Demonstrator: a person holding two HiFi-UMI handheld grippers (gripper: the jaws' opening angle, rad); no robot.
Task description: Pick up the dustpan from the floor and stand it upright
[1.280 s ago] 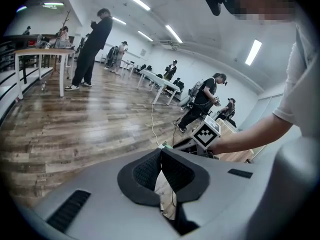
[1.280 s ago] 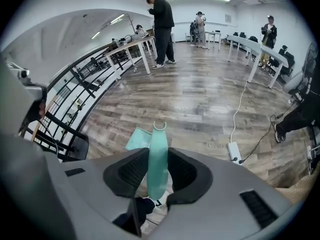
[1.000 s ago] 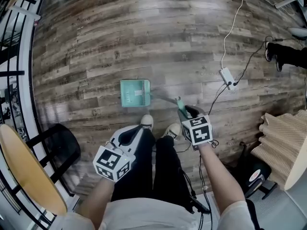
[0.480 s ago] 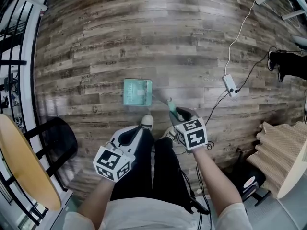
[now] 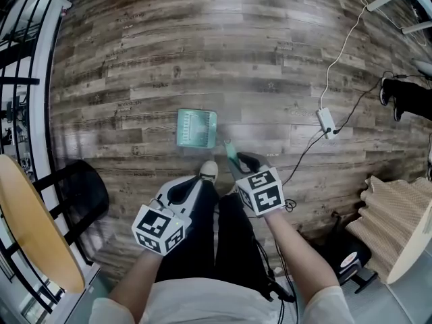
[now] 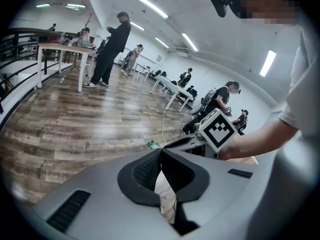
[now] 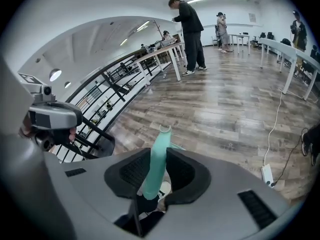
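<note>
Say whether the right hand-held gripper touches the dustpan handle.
Touching: right gripper view; the right hand-held gripper, jaws just closing, clamps the dustpan handle between them.

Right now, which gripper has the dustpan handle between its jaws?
The right gripper: its jaws have just been closing and grip the dustpan handle; the left gripper is shut, empty.

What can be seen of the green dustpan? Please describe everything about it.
The dustpan is mint green and looks like plastic. Its square pan, with a row of comb teeth inside, rests on the wooden floor just ahead of the person's white shoe. Its long thin handle runs from the pan into the right gripper, whose jaws have just been closing and now clamp it; the notched end pokes out beyond them.
</note>
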